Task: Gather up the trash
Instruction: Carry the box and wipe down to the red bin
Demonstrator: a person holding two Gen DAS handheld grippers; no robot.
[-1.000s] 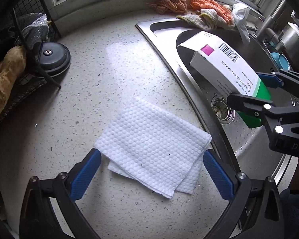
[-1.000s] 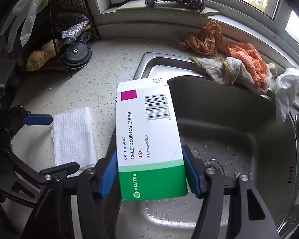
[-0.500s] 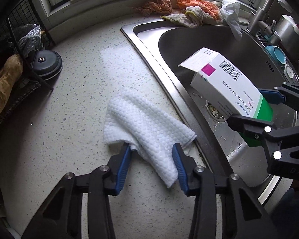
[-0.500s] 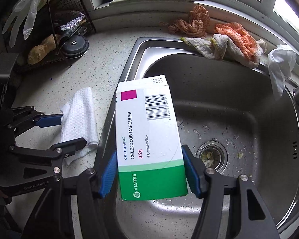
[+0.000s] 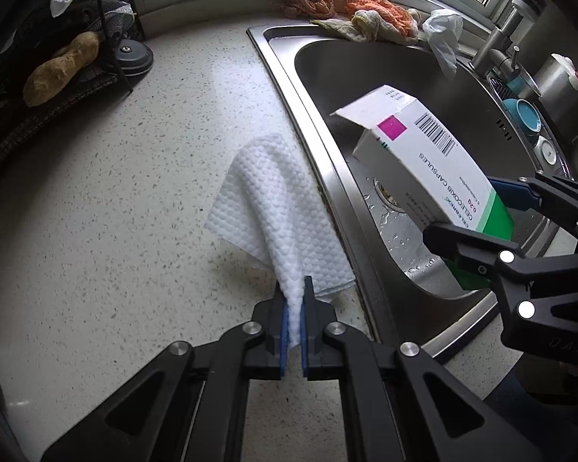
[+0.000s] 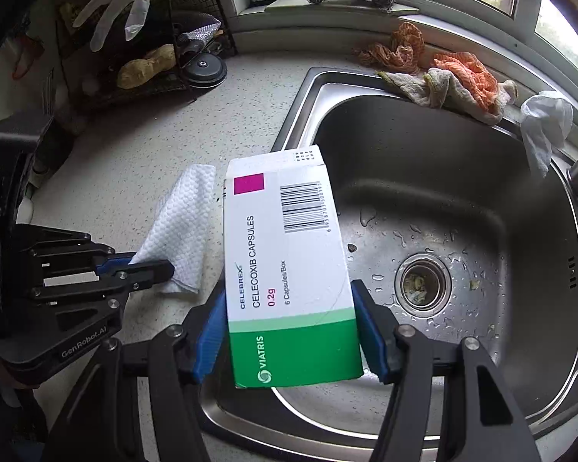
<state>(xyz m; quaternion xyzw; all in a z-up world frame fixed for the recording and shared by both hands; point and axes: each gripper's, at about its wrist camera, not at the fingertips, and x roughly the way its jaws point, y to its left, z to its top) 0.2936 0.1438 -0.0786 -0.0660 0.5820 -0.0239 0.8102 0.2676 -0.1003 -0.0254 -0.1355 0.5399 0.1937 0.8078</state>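
You have both bits of trash picked up now — next you likely need to carry them to a bin, and no bin shows here. Your left gripper (image 5: 294,308) has its jaws pressed almost together, pinching one corner of the white paper towel (image 5: 277,208), which hangs just above the counter (image 5: 135,192). Your right gripper (image 6: 289,331) has its jaws spread wide, squeezing the capsule box (image 6: 285,261) over the sink (image 6: 462,192).

white dimpled paper towel (image 5: 277,208), white-green box (image 6: 289,269)
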